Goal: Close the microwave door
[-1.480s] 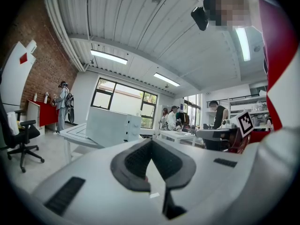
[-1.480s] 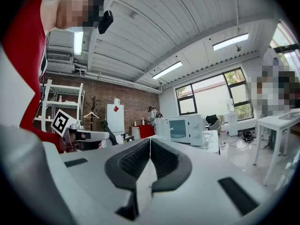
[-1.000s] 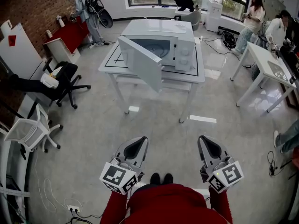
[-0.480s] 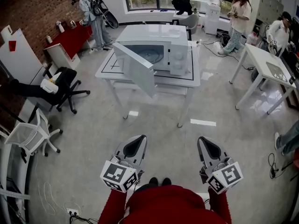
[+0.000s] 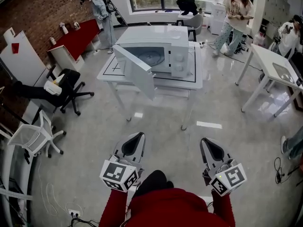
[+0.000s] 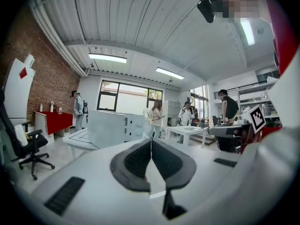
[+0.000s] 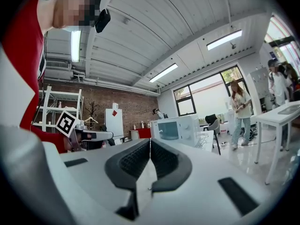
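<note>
Ahead, microwave (image 5: 156, 46): on the counter (image 5: 191, 82), well apart from both tongs.
Door (image 5: 138, 71): swung wide on its left hinge and overhanging the counter edge, so not yet closed.
Left tongs (image 5: 137, 137): closed and empty, probably kept shut to push rather than grip.
Right tongs (image 5: 205, 141): closed and empty, level beside the left.
Stage: approach, by my judgement; a flat push on the door should serve.

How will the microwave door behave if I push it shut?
The door looks like a stiff panel hinged on the left of the microwave, so it will likely swing, not flex. The microwave seems to sit loose on the table; a hard shove might slide it.
</note>
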A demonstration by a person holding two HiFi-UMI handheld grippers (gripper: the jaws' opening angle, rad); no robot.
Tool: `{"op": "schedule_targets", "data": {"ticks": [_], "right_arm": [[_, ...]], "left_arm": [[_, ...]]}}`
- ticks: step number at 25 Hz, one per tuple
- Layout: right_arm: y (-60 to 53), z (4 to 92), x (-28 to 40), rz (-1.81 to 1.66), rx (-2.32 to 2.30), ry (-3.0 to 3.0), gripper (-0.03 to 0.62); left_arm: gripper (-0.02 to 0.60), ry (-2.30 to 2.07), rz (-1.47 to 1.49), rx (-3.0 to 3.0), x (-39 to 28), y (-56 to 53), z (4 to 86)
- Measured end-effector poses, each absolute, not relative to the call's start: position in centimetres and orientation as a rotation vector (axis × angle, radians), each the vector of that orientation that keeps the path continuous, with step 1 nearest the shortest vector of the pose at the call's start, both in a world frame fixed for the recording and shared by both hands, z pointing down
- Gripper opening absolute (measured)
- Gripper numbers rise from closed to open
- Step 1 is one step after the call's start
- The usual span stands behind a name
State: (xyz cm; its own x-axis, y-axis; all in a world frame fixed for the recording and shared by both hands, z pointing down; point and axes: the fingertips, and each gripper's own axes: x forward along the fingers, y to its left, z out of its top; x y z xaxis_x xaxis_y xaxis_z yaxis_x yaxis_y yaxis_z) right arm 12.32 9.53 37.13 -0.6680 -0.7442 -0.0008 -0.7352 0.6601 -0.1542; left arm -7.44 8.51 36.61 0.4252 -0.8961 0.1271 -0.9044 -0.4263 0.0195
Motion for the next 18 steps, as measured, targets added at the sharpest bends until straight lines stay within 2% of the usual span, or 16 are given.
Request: {"op": "schedule_targets", "data": {"ticks": [7, 13, 18], "right_arm": [[7.7, 37.0, 12.6, -0.218, -1.249, 2.8, 0.015], [5.3, 37.3, 12.5, -0.226, -1.272, 2.796, 0.015], [2.4, 37.4, 12.4, -0.234, -1.305, 2.791, 0.015]], "left_arm": [[0.015, -1.679, 0.156, 2.548, -8.2, 6.1, 36.2], [0.146, -1.71, 0.217, 2.527, -8.7, 2.6, 36.8], [0.221, -1.708, 0.202, 2.489, -9.5, -1.9, 37.3]]}}
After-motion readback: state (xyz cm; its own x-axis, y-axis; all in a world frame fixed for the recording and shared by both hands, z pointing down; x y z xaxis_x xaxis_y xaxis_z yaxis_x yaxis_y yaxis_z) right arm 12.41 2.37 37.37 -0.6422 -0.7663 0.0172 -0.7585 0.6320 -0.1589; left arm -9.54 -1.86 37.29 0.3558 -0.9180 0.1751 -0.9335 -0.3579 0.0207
